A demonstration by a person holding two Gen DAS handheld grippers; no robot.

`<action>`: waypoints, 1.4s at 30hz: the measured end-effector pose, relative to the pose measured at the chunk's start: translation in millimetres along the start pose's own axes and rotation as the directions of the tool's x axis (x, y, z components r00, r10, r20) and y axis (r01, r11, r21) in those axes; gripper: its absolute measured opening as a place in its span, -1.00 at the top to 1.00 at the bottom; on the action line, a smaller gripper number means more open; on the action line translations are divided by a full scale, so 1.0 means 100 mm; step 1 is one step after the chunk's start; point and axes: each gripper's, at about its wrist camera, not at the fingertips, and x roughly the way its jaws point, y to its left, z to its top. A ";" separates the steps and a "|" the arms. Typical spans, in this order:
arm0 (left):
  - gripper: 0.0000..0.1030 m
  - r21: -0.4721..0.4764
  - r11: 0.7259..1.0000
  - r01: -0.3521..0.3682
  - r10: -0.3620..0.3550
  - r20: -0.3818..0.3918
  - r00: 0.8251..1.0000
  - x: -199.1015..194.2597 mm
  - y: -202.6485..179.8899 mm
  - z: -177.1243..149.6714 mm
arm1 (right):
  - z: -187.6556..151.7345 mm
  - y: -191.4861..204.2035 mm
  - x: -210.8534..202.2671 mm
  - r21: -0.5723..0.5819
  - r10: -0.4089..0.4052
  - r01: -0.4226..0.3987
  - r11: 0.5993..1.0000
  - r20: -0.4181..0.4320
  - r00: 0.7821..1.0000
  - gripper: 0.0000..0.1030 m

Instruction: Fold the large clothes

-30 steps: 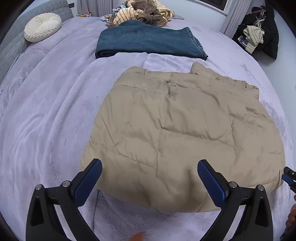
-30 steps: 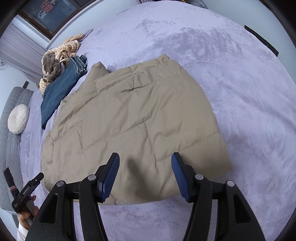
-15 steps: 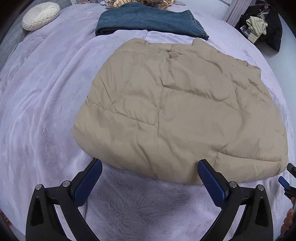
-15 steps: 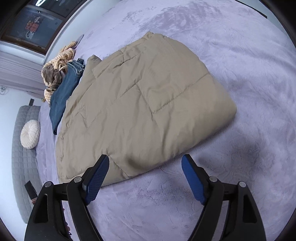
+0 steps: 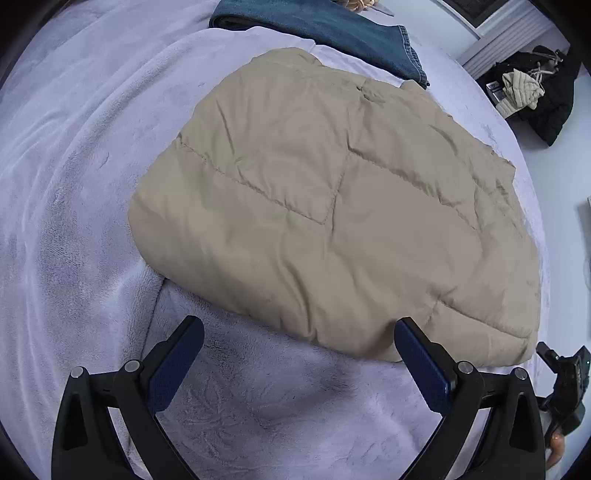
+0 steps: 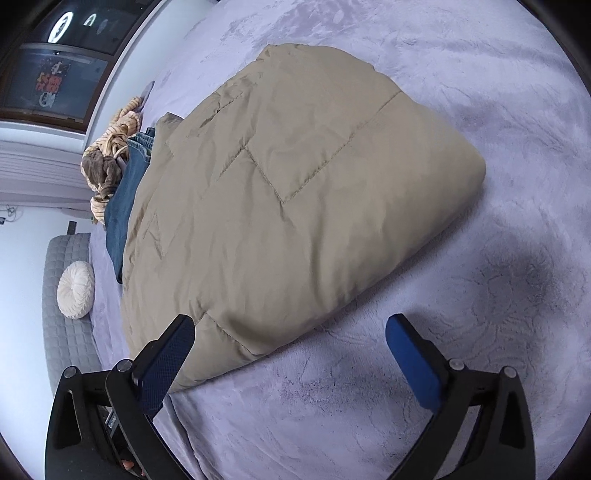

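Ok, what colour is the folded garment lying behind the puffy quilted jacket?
Dark blue denim, clearest in the left wrist view.

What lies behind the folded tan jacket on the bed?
Behind the tan jacket lie folded blue jeans, with a heap of striped and brown clothes beyond them. The jacket covers the jeans' near edge in the right wrist view; nothing beneath the jacket itself shows.

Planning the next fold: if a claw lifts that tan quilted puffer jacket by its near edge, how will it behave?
The tan quilted puffer jacket would likely sag, not stay flat; its creased, rounded edges suggest soft padding. Its puffy bulk hints it is light for its size. The smooth shell may slip between the pads, so bite deep.
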 end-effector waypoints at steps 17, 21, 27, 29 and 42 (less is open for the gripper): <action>-1.00 -0.189 0.951 0.243 -0.246 0.006 0.969 0.34 0.37 0.14 | 0.16 -0.19 0.35 0.162 0.196 -0.189 0.968 -0.029 0.980 -0.99; -1.00 -0.203 0.936 0.287 -0.283 0.052 0.958 0.43 0.25 0.29 | 0.24 -0.10 0.49 0.181 0.251 -0.241 0.954 -0.035 0.967 -0.99; -1.00 -0.266 0.922 0.281 -0.269 0.080 0.960 0.64 0.18 0.51 | 0.31 -0.04 0.76 0.226 0.292 -0.275 0.934 -0.044 0.955 -1.00; -1.00 -0.294 0.911 0.288 -0.275 0.086 0.958 0.69 0.18 0.54 | 0.31 -0.06 0.78 0.239 0.303 -0.286 0.928 -0.037 0.952 -1.00; 0.55 0.002 0.974 0.227 -0.223 0.192 0.956 0.17 -0.17 0.65 | 0.24 0.04 0.65 0.218 0.289 -0.277 0.936 -0.026 0.957 0.40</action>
